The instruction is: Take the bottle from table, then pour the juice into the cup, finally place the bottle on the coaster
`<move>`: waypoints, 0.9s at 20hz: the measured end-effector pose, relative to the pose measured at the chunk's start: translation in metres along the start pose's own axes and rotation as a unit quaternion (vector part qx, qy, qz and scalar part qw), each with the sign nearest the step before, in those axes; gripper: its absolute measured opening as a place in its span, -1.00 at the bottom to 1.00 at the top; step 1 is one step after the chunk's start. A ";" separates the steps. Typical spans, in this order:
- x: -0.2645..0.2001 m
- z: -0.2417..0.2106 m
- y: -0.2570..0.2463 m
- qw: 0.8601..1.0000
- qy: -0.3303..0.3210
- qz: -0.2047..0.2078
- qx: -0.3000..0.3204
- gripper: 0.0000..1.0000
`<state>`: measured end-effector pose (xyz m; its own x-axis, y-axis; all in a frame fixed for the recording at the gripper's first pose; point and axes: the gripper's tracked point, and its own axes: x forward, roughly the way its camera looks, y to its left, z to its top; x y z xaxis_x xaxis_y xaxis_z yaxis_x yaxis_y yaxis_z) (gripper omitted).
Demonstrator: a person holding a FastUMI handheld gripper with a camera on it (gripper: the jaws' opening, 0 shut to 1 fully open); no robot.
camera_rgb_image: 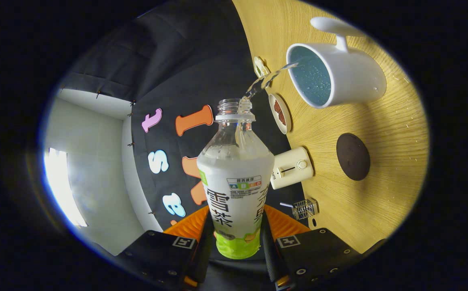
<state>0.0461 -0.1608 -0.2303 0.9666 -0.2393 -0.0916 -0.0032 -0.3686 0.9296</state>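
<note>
My gripper (236, 238) is shut on a clear plastic bottle (236, 178) with a white and green label, both fingers pressing its lower body. The bottle is uncapped and tipped sideways, so the wooden table (391, 133) looks rotated. A clear stream of liquid (266, 79) arcs from the bottle's mouth into a white cup (334, 74) with a blue inside and a handle, beyond the fingers. A dark round coaster (353, 156) lies on the table beside the cup, closer to the gripper.
A cream-coloured small appliance with a knob (292, 167) stands at the table's back edge. A small dish with brown contents (280, 113) and a small clear glass object (304, 208) sit along that edge too. The black cloth wall rises behind.
</note>
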 end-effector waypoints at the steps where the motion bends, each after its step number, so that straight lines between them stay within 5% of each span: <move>1: -0.001 0.001 0.001 1.000 -0.001 0.000 0.004 0.17; 18: 0.004 0.001 0.002 0.997 -0.012 -0.005 0.075 0.17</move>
<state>0.0502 -0.1635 -0.2291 0.9605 -0.2551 -0.1113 -0.0329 -0.5011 0.8647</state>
